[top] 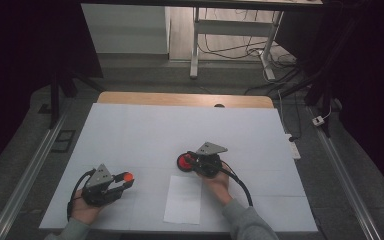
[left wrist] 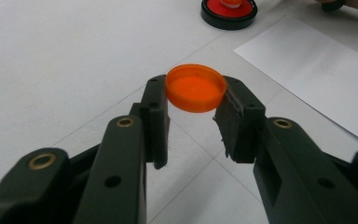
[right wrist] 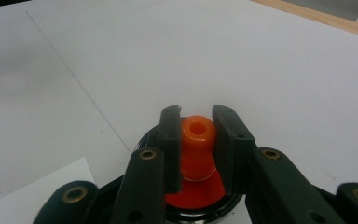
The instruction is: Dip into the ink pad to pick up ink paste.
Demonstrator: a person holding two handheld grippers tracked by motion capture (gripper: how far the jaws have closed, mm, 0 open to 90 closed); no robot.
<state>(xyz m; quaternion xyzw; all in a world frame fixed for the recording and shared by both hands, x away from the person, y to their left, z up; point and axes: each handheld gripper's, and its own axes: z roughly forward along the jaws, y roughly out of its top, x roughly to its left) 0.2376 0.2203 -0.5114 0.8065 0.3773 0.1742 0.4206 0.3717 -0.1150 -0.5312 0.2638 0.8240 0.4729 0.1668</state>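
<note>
Grippers are both closed on parts of what appears to be one item: a small orange-spouted container and its cap.

Left gripper (left wrist: 193,109): jaws pinch an orange screw cap (left wrist: 195,87) by its rim, one pad on each side. The cap is clear of the table, its open side facing up toward the camera. In the high view this gripper (top: 125,181) sits at the near left of the white table (top: 145,130), its tips pointing right.

Right gripper (right wrist: 196,135): jaws are closed on the orange nozzle (right wrist: 198,140), which stands upright with its bore open at the top. The nozzle rises from a red disc in a black ring, the container base (right wrist: 200,196), resting on the table. In the high view this gripper (top: 192,159) holds the base (top: 184,162) near the table's middle, just beyond the far edge of a loose white paper sheet (top: 183,199).

Governing relation: the nozzle lies to the right of the cap and farther from the person, well apart from it, with the sheet's corner between. The nozzle's axis is vertical. The cap's open face is upward, away from the nozzle mouth.

Assessment: capping appears to be the work in hand. The left hand would need to turn the cap over and carry it across above the nozzle, while the right steadies the base. Misalignment at seating is the likely fault.
</note>
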